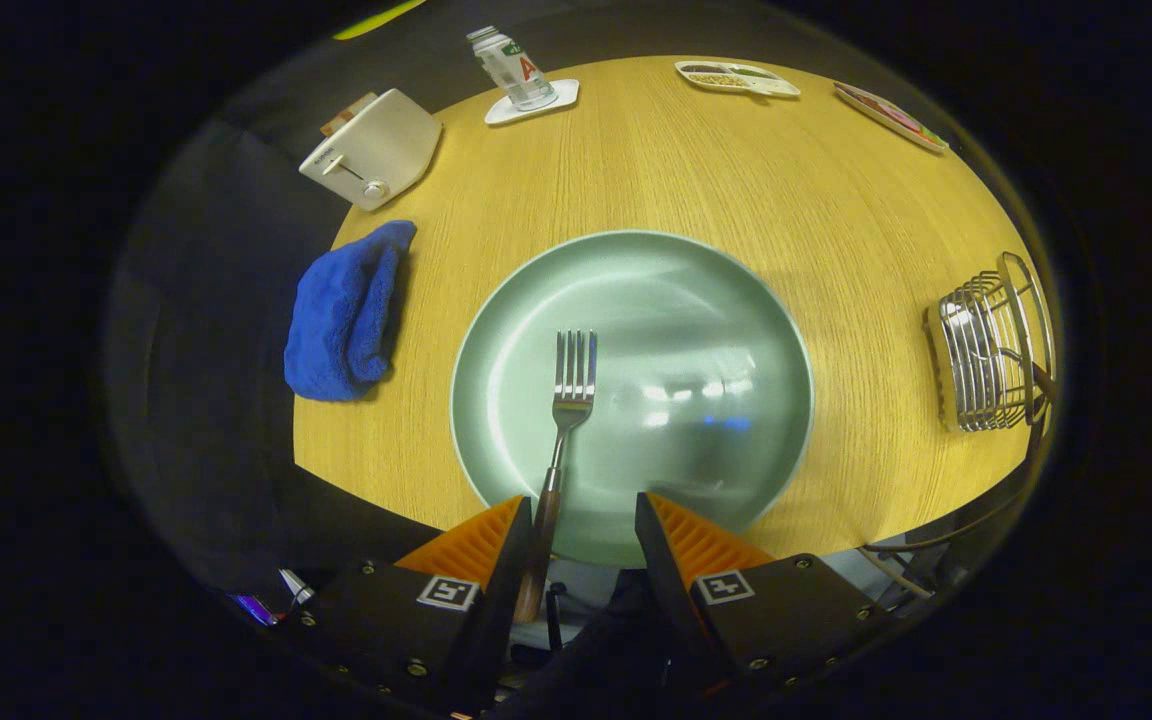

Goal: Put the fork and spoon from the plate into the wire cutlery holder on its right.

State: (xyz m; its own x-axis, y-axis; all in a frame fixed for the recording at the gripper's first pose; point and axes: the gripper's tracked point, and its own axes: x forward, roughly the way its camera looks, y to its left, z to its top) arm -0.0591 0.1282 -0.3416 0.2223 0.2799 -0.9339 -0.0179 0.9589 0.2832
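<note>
Fork lies on the pale green plate, tines pointing away from the fingers, wood-toned handle running back over the plate's near rim. Handle end sits against the inner face of the left finger; the right finger stands clear of it with open space between. Gripper fingers spread apart, not clamped on anything; their tips sit over the plate's near rim.

Plate sits mid-counter on the light wood counter. No spoon seen on the plate.

Wire cutlery holder stands well to the right of the plate, near the counter's edge; a dark handle juts from its right side, but what it belongs to cannot be told.

Left of the plate: a blue cloth, bunched, at the counter's edge. Beyond the cloth, a white toaster with something in its slot. Far side of the plate: a clear bottle on a white coaster. Further right along the far edge, a white divided tray and a flat card-like item, details too small to make out.
</note>
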